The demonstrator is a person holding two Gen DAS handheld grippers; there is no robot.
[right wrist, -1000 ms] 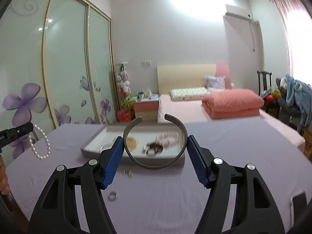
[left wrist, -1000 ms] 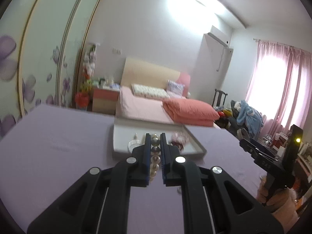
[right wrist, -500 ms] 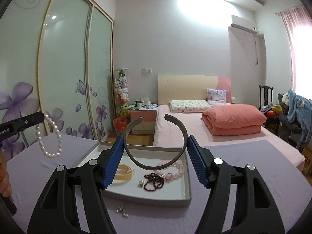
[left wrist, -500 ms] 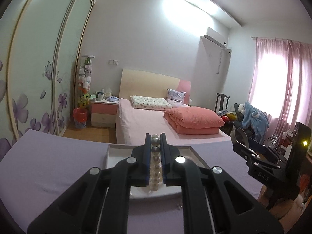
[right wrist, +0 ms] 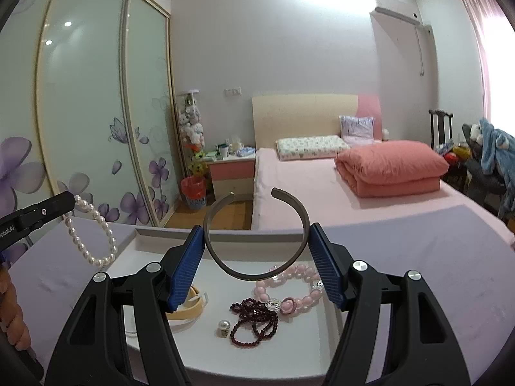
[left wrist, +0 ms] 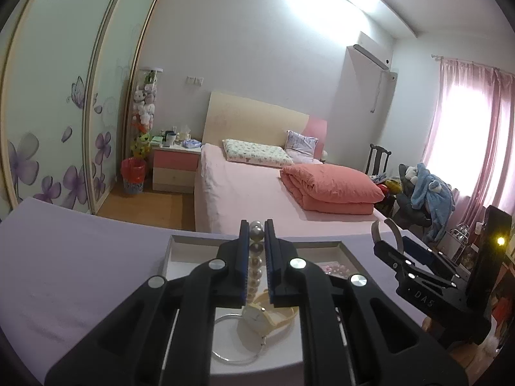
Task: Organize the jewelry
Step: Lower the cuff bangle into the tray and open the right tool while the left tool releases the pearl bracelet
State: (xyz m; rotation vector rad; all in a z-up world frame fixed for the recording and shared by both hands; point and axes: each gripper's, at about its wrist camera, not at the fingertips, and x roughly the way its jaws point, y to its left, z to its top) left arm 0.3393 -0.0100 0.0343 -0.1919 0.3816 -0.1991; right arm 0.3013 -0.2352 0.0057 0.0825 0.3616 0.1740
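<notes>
A: The left claw (left wrist: 257, 251) is closed tight on a pearl bracelet (left wrist: 255, 265), pinching a few beads so the rest of the loop (right wrist: 93, 234) hangs free. It hangs over the left end of the white tray (right wrist: 167, 234), which sits on the purple tabletop (left wrist: 80, 267)

B: And the right claw (right wrist: 257, 259)?

A: Its jaws stand wide, pressing on the two outer sides of a dark open bangle (right wrist: 257, 234), gap upward. It hovers above the tray's middle. A rigid hoop probably holds best clamped across its width

B: Why hold both over the tray?

A: Likely because that is where the jewelry goes. A pink bead bracelet (right wrist: 289, 292), a dark red bead string (right wrist: 254, 318), a single pearl piece (right wrist: 223, 325), a cream watch (left wrist: 257, 317) and a thin silver hoop (left wrist: 236, 341) already lie inside

B: So what is left?

A: Judging by this, lowering and letting go, without burying the small pieces
</notes>
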